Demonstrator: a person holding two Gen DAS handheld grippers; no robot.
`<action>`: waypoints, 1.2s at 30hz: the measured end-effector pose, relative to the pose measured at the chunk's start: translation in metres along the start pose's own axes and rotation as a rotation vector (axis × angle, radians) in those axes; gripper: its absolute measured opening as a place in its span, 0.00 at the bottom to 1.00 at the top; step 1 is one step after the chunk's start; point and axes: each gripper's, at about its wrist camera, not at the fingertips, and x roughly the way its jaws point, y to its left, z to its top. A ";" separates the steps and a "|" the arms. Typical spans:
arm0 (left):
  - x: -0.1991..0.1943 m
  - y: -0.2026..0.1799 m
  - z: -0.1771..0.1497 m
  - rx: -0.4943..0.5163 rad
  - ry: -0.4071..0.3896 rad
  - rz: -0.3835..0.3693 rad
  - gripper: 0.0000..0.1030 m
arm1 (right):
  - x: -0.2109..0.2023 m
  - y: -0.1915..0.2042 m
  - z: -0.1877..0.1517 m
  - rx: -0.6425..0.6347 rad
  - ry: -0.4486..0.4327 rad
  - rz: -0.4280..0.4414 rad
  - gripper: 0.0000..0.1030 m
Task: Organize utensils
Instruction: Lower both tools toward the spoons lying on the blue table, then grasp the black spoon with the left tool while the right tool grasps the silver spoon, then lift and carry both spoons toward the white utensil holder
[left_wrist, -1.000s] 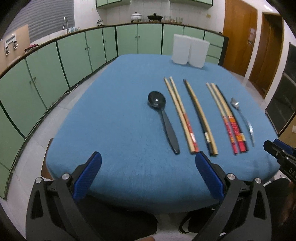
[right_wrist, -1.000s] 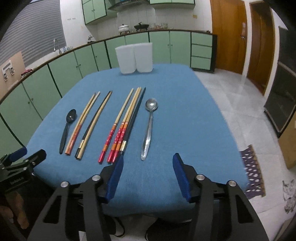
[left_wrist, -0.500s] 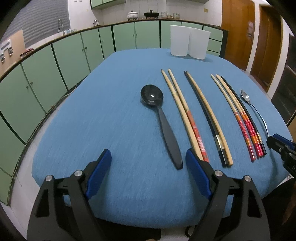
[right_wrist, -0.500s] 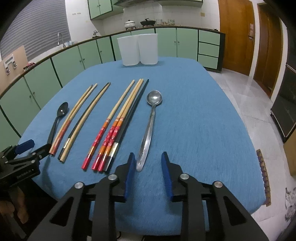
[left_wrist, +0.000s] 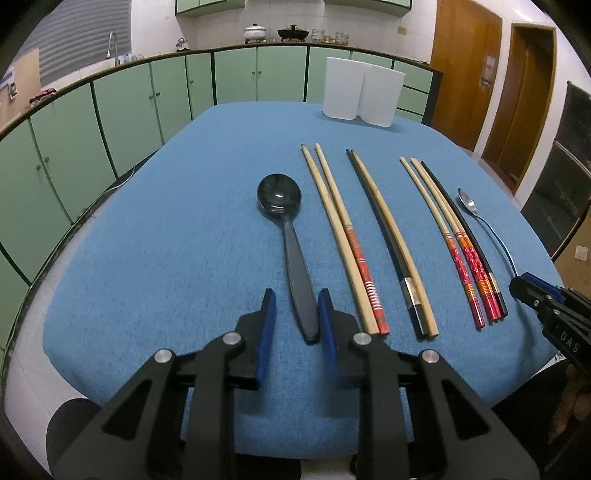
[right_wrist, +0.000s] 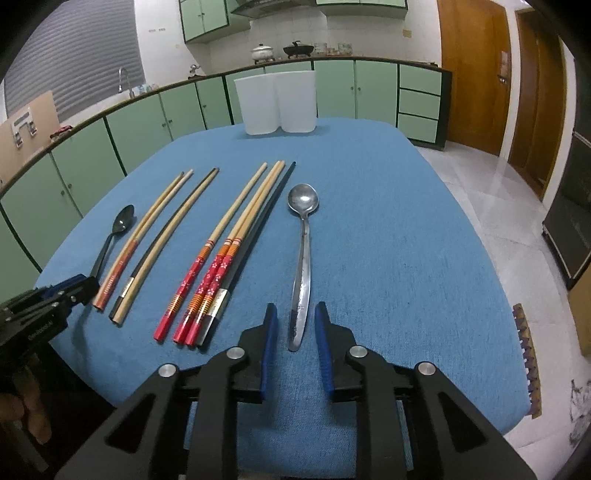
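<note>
A black spoon (left_wrist: 291, 236) lies on the blue table (left_wrist: 166, 258), and its handle end sits between the fingers of my left gripper (left_wrist: 295, 310). Those jaws are closing, with a gap still showing on the handle's left side. A metal spoon (right_wrist: 303, 258) lies to the right of the chopsticks. Its handle end is between the fingers of my right gripper (right_wrist: 295, 317), whose jaws are also closing with a gap on each side. Several chopsticks (left_wrist: 388, 236) lie in a row between the two spoons. Two white containers (right_wrist: 277, 101) stand at the table's far end.
Green cabinets (left_wrist: 110, 118) run along the left and back walls. A tiled floor (right_wrist: 498, 192) and wooden doors (right_wrist: 469, 74) are to the right of the table. Each gripper shows at the edge of the other's view: right gripper (left_wrist: 535, 295), left gripper (right_wrist: 70, 291).
Both grippers' jaws have narrowed from wide apart to close around the spoon handles. Both moved forward and down, so each handle end now lies between the fingers.
</note>
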 end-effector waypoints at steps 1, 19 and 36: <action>0.000 0.001 0.000 -0.007 0.003 -0.009 0.12 | 0.000 0.000 0.000 0.000 0.000 0.003 0.10; -0.031 0.015 0.062 -0.056 -0.011 -0.085 0.11 | -0.043 0.007 0.054 0.022 -0.060 0.055 0.09; -0.031 0.021 0.118 -0.005 -0.024 -0.134 0.03 | -0.039 -0.006 0.133 -0.008 -0.004 0.101 0.08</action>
